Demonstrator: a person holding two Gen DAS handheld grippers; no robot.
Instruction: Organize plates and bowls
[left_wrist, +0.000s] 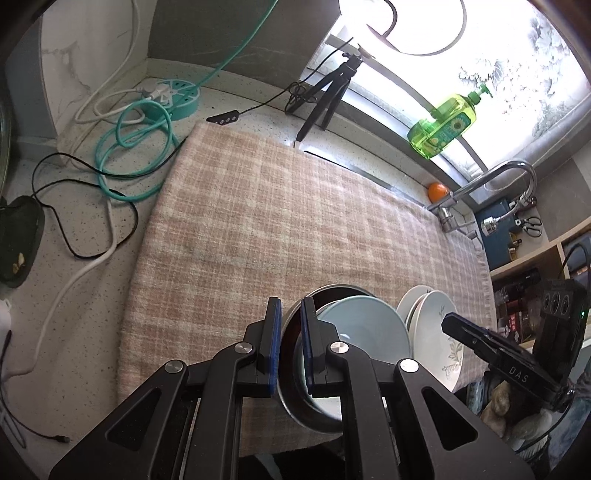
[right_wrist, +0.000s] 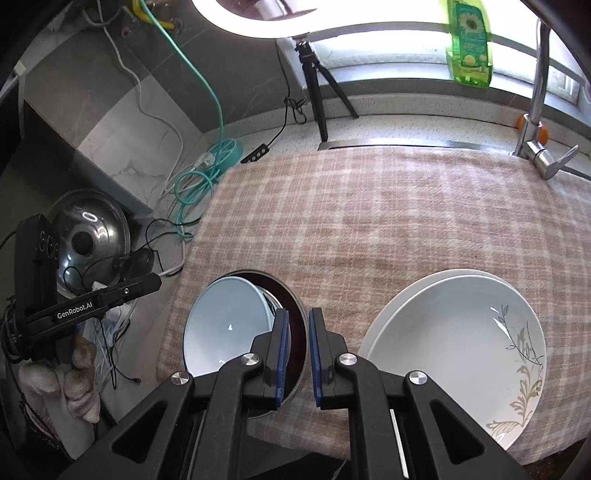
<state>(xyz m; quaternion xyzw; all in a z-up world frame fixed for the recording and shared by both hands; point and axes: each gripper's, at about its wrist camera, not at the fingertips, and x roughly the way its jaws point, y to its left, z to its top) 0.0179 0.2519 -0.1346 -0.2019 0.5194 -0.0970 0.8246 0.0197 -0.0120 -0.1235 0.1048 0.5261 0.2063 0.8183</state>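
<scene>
A pale blue bowl (left_wrist: 364, 328) (right_wrist: 225, 325) sits tilted inside a dark steel-rimmed bowl (left_wrist: 295, 404) (right_wrist: 295, 332) at the near edge of the checked cloth (left_wrist: 266, 221) (right_wrist: 388, 206). Two stacked white plates (left_wrist: 436, 332) (right_wrist: 454, 343), the top one with a leaf pattern, lie to its right. My left gripper (left_wrist: 291, 343) straddles the steel bowl's left rim, jaws narrowly apart. My right gripper (right_wrist: 296, 350) straddles the same bowl's right rim, jaws narrowly apart. Whether either grips the rim is unclear. Each gripper shows in the other's view (left_wrist: 480, 339) (right_wrist: 110, 295).
Teal and white cables (left_wrist: 136, 162) (right_wrist: 195, 181) and a teal power strip (left_wrist: 173, 96) lie left of the cloth. A black tripod (left_wrist: 328, 92) (right_wrist: 317, 85), green soap bottle (left_wrist: 443, 125) and faucet (left_wrist: 491, 184) (right_wrist: 539, 110) stand at the back. A steel pot lid (right_wrist: 88, 236) sits left.
</scene>
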